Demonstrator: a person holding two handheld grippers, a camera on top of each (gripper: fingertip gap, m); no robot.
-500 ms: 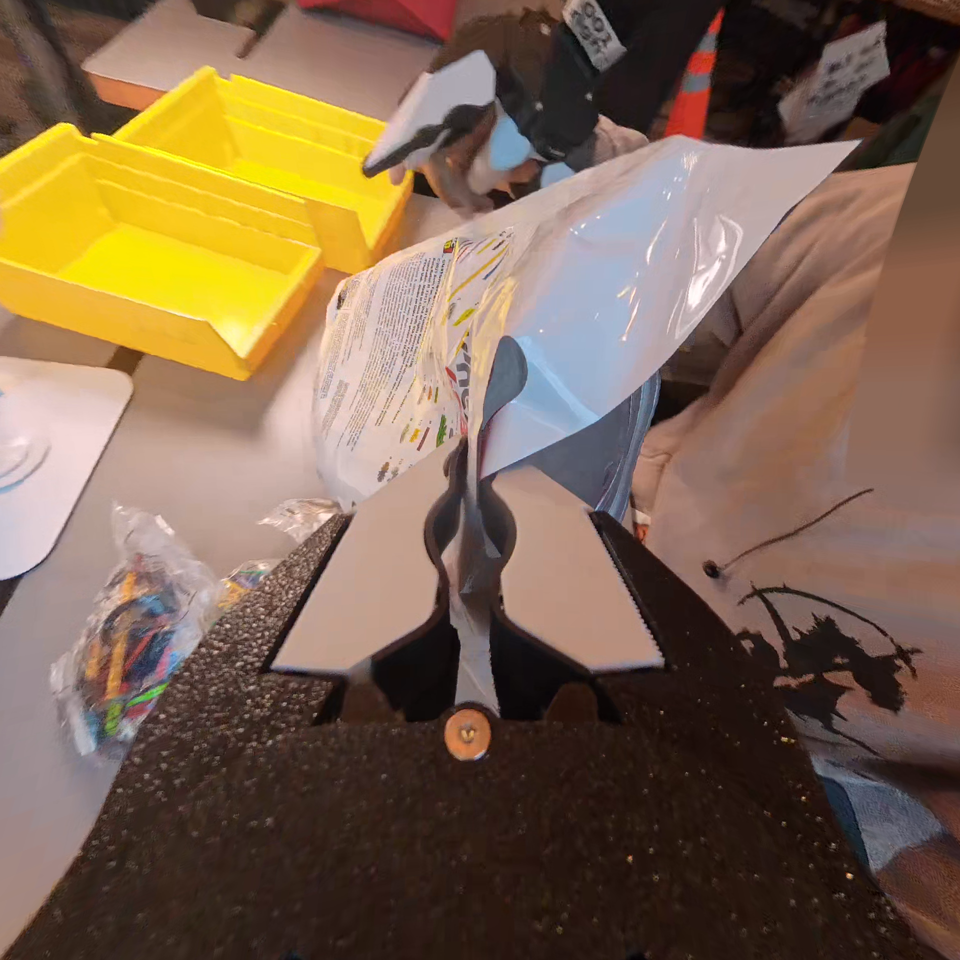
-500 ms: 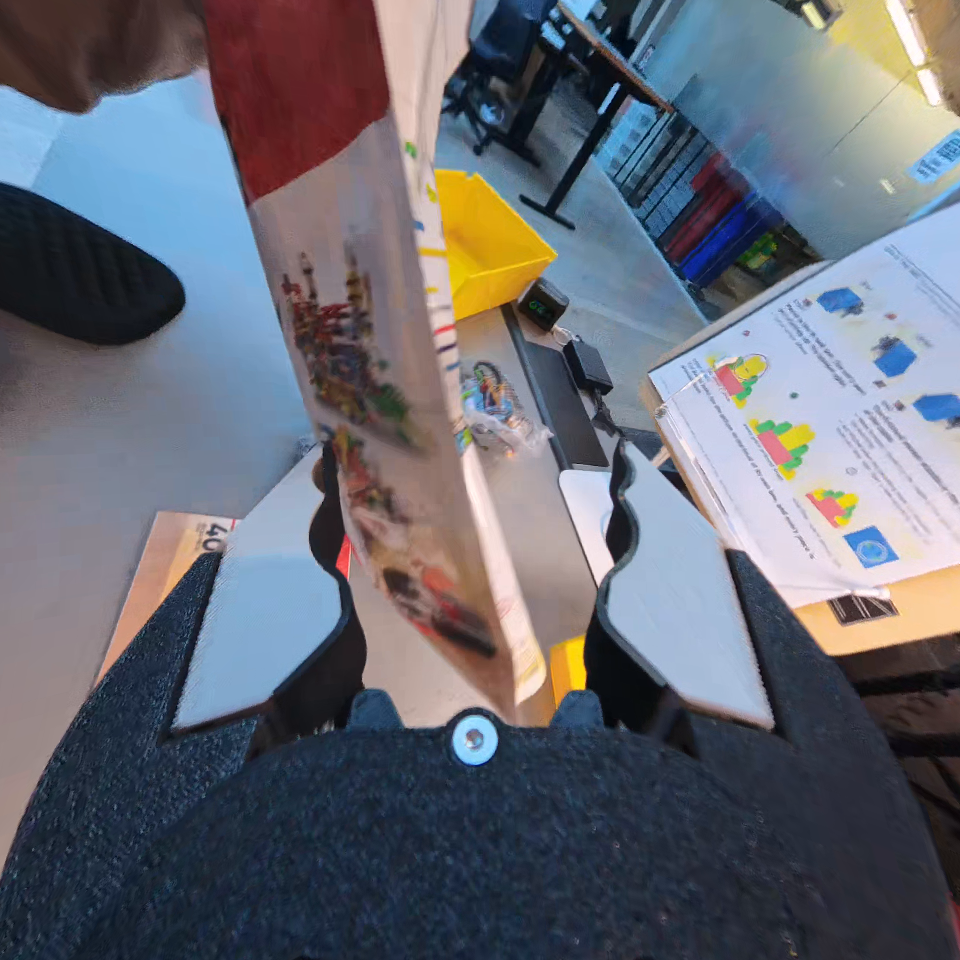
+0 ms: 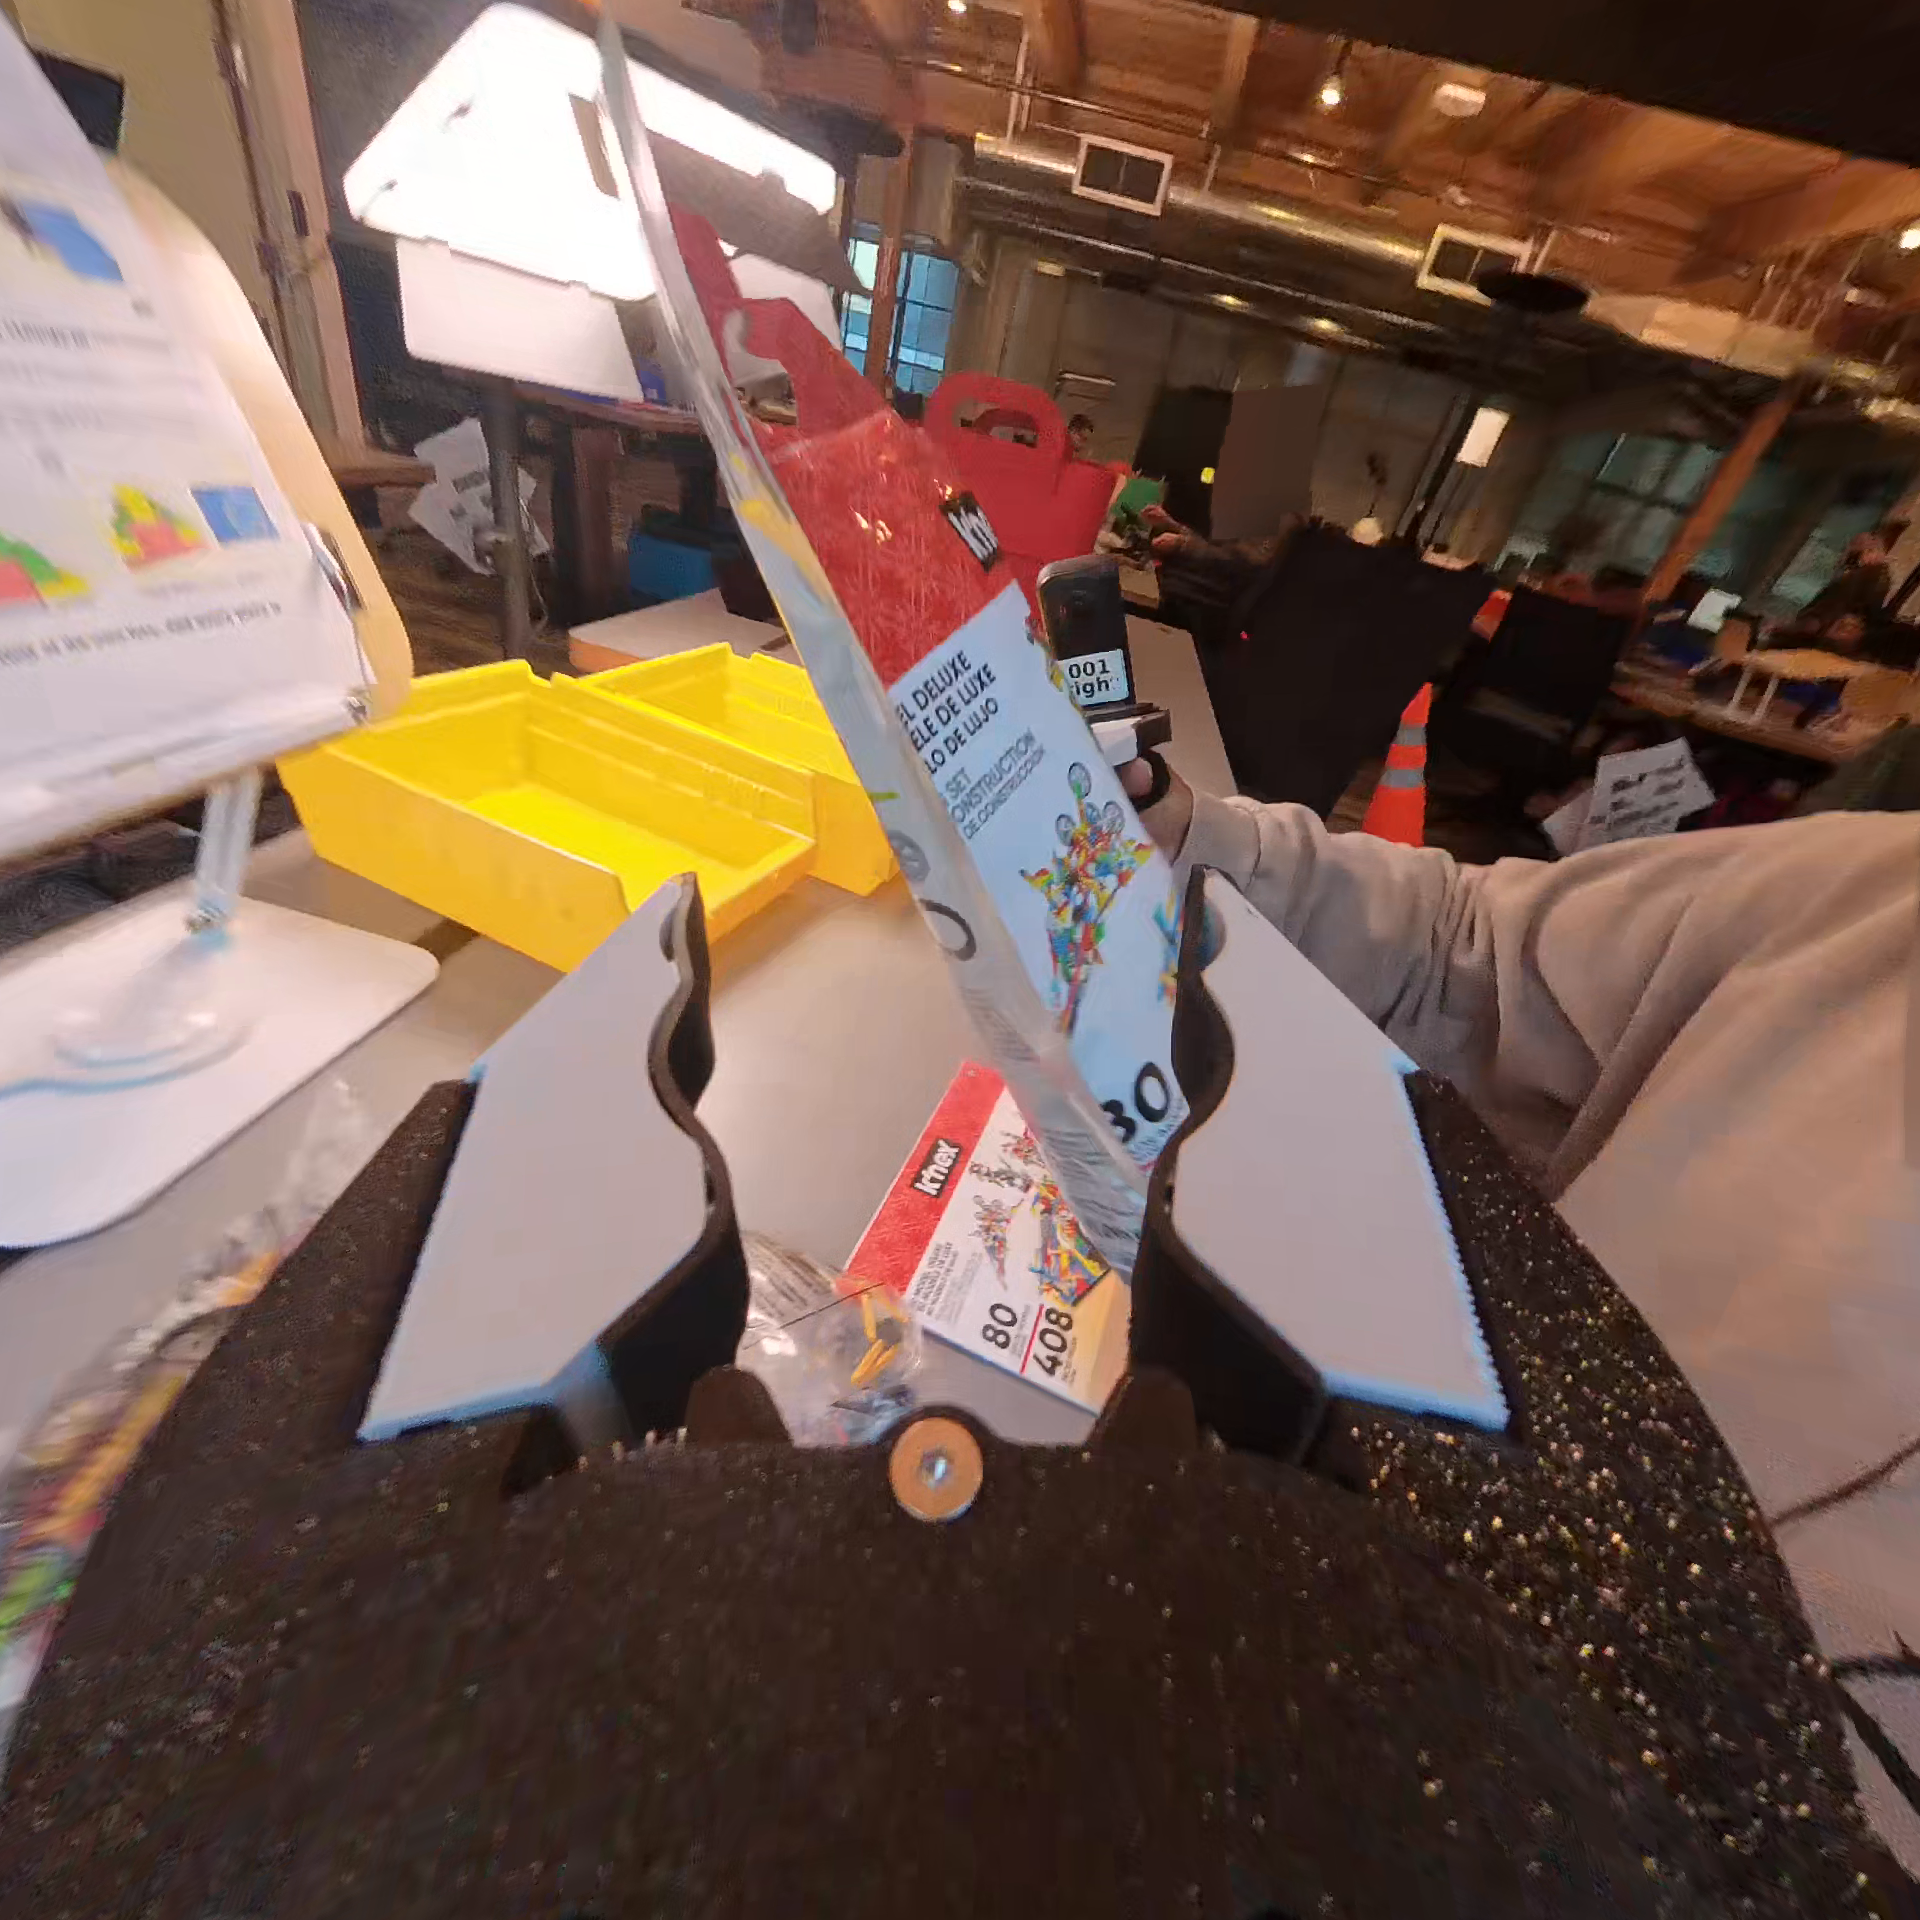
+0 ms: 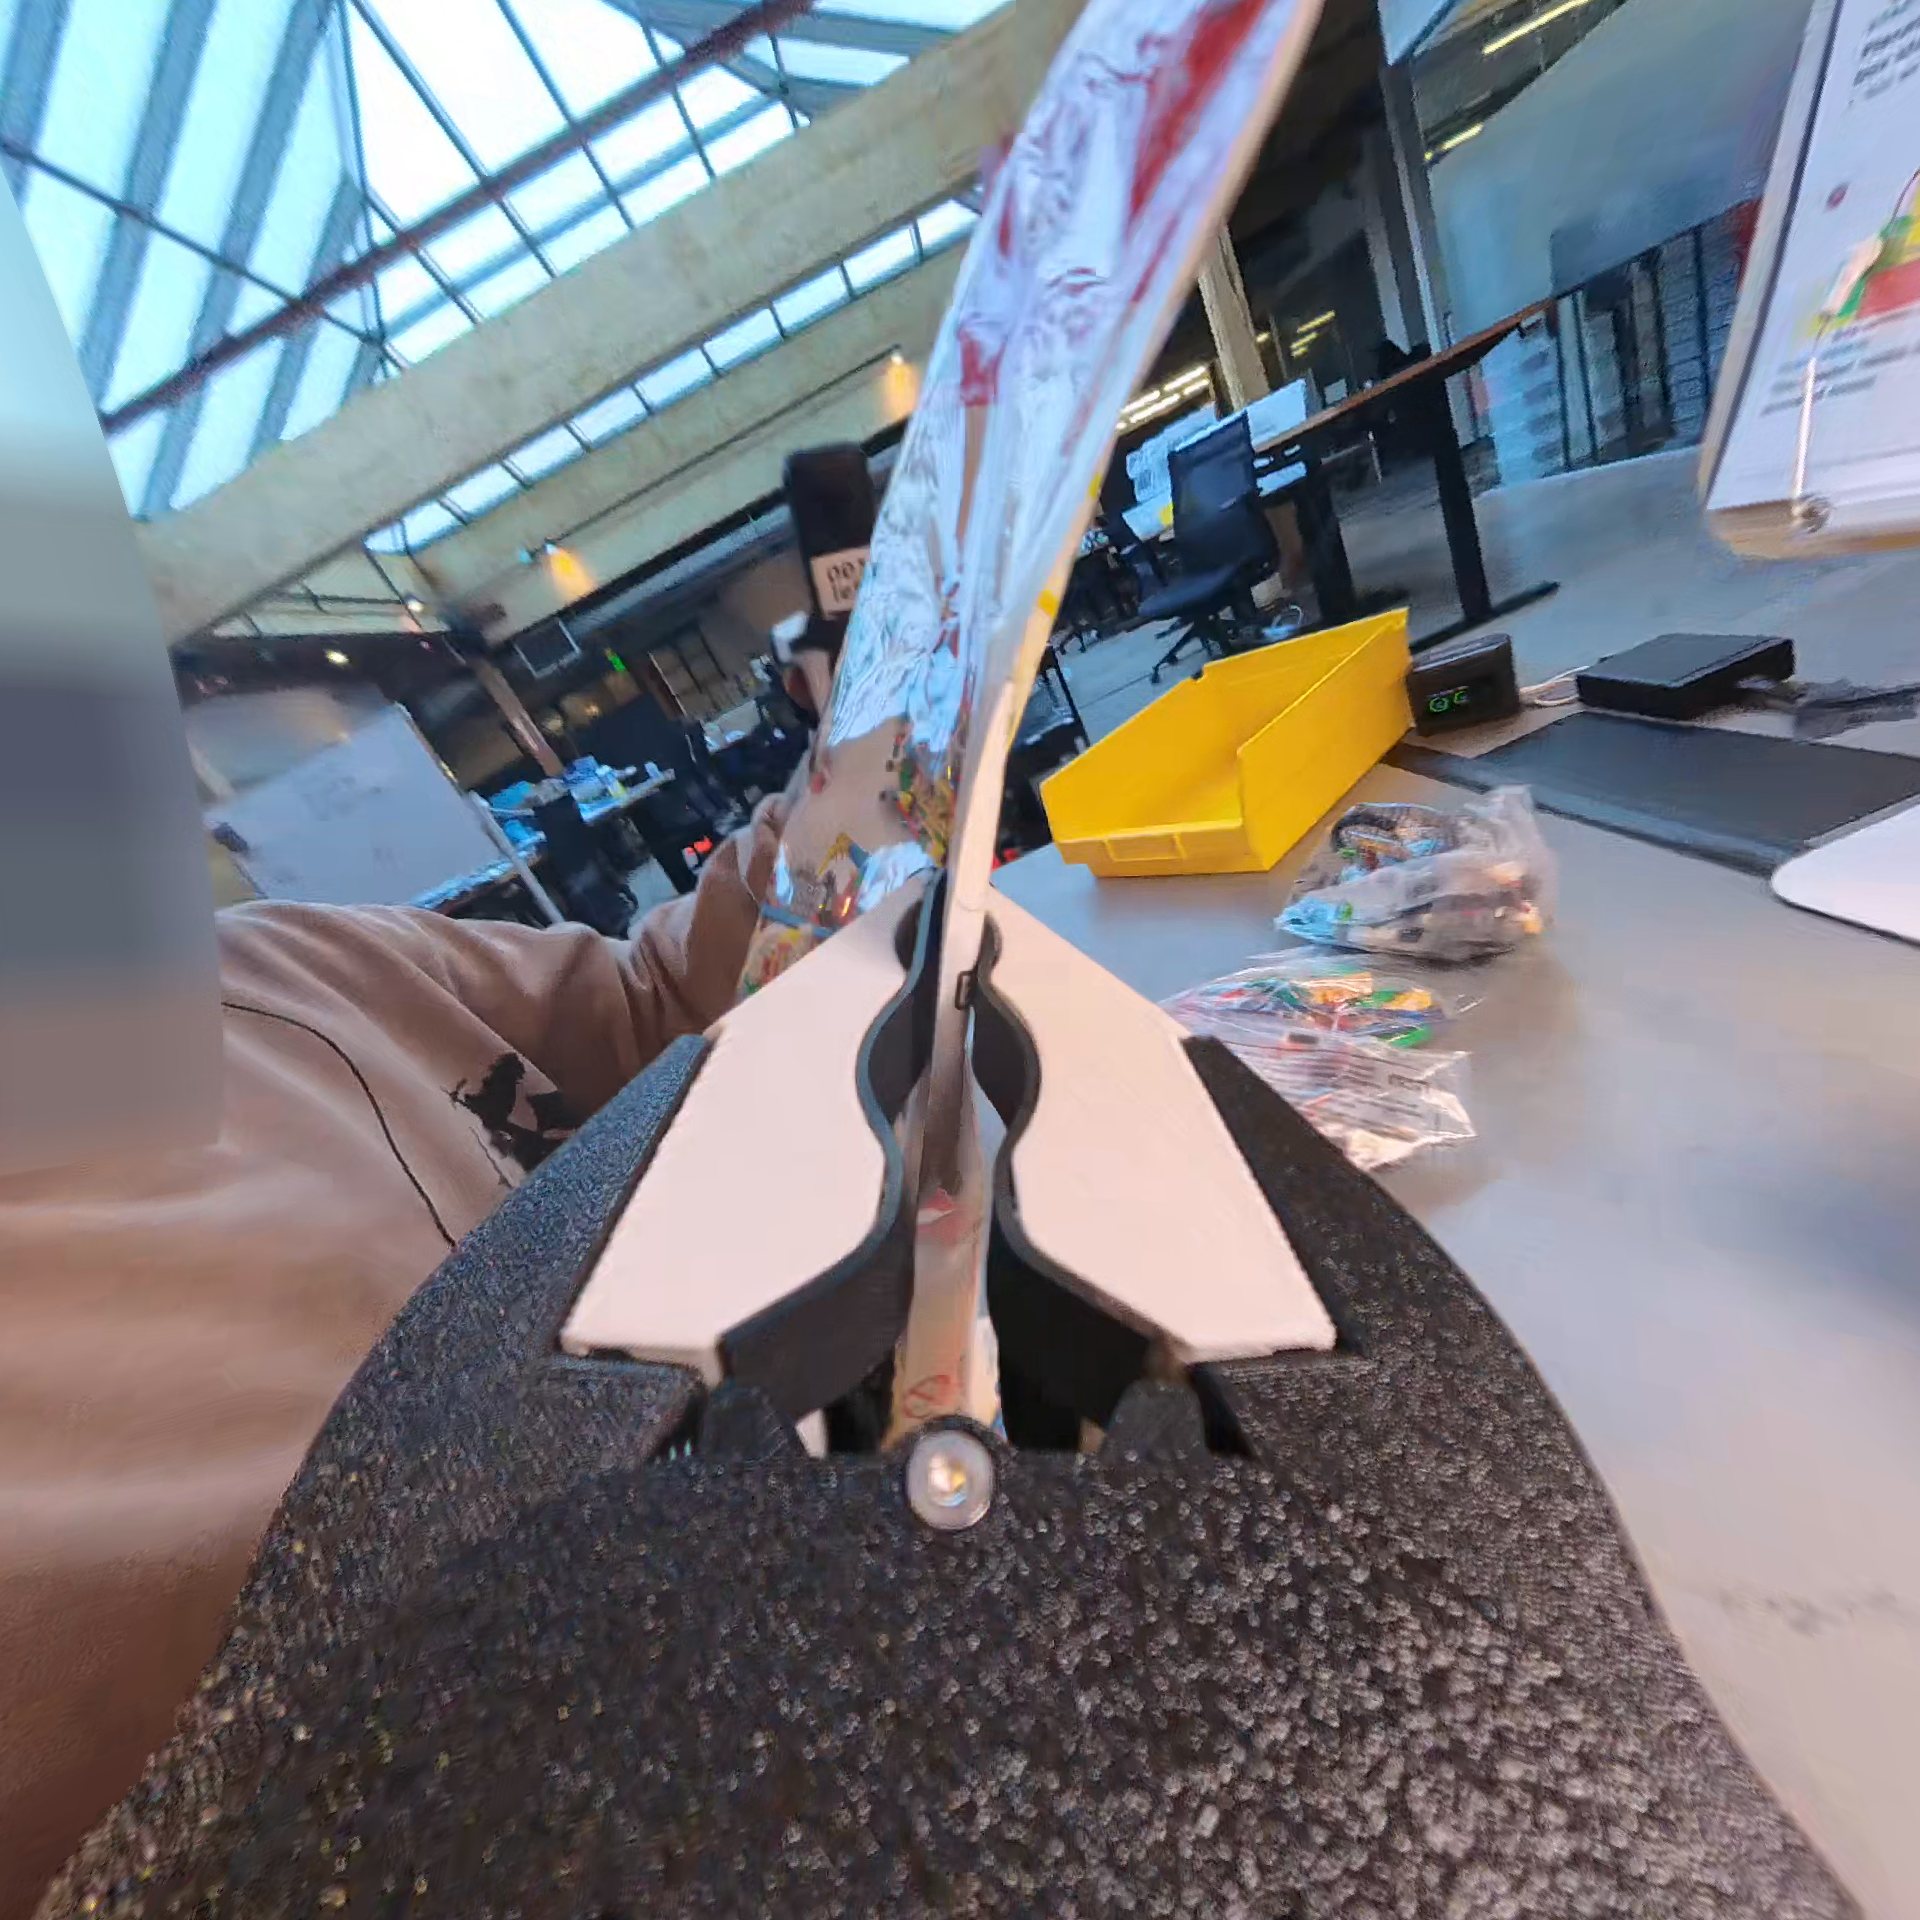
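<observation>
Pinching the lower edge of a glossy printed bag (image 4: 997,436), the right gripper (image 4: 961,940) has its jaws closed tight on the thin material, so the bag stands up from them and curls over at the top, apparently limp and empty. The left gripper (image 3: 940,997) points at the same bag (image 3: 935,665) with its jaws spread wide; the bag's bottom corner hangs between them close to the right-hand finger, whether touching I cannot tell. Below the bag a printed booklet (image 3: 997,1257) lies flat on the table (image 3: 831,1039), with small clear packets of coloured pieces (image 4: 1340,1049) beside it and yellow bins (image 3: 561,810) beyond. Behind the bag, a beige sleeve (image 3: 1455,935) reaches toward it, the arm roughly level above the table.
</observation>
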